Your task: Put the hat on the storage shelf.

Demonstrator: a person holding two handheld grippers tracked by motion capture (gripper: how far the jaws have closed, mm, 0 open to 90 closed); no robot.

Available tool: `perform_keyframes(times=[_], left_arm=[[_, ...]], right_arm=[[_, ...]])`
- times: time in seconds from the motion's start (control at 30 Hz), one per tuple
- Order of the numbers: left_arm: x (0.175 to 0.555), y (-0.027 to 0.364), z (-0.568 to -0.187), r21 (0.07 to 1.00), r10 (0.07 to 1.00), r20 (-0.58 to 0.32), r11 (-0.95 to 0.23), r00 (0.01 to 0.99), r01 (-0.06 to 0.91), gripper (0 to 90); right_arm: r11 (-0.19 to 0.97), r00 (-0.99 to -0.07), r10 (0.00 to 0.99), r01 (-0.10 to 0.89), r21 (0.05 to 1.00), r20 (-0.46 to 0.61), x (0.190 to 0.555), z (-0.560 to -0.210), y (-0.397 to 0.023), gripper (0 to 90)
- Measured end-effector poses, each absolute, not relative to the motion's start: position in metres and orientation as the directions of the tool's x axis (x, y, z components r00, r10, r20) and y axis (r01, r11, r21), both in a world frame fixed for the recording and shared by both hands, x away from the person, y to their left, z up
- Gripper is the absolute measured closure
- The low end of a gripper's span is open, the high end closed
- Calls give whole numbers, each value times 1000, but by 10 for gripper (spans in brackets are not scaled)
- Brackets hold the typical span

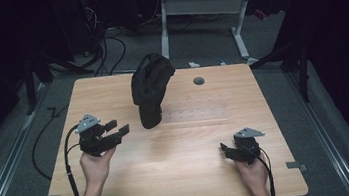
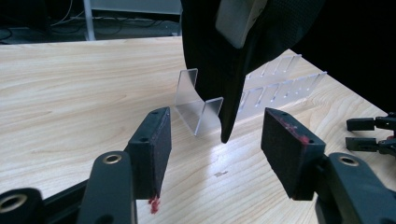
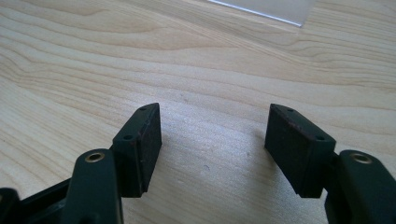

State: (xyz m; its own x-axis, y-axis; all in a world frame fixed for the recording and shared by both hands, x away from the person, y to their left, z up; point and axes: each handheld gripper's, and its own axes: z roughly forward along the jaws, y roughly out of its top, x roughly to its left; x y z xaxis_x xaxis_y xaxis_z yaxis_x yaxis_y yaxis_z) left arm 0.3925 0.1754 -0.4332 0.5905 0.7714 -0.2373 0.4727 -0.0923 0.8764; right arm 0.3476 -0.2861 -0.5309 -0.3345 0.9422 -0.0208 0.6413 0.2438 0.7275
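Observation:
A black cap (image 1: 151, 88) hangs on a clear acrylic stand (image 2: 198, 105) at the middle of the wooden table (image 1: 182, 177). In the left gripper view the cap (image 2: 233, 56) shows a white tag inside, and its brim tip points down just beyond my jaws. My left gripper (image 1: 118, 127) is held left of the cap, aimed at it, open (image 2: 215, 135) with nothing between the pads. My right gripper (image 1: 224, 148) rests low near the front right of the table, open (image 3: 212, 135) over bare wood. It also appears at the far right of the left gripper view (image 2: 355, 133).
A clear slotted acrylic plate (image 2: 280, 88) lies flat on the table to the right of the cap stand; its edge (image 3: 266, 9) sits beyond my right jaws. A grey round grommet (image 1: 198, 80) is set in the tabletop at the back. Another desk frame stands behind the table.

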Motion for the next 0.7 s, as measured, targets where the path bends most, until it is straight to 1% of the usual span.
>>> perform_keyframes(times=[0.43,0.7], left_arm=[[382,188,-448,862,773,-270,-71,573,501,412],[376,195,-459,862,775,-268,-71,572,501,397]], right_arm=[[241,-332,943,643,727,-18,347,-531,-286,363],[241,-333,943,643,727,-18,347,-531,-286,362]])
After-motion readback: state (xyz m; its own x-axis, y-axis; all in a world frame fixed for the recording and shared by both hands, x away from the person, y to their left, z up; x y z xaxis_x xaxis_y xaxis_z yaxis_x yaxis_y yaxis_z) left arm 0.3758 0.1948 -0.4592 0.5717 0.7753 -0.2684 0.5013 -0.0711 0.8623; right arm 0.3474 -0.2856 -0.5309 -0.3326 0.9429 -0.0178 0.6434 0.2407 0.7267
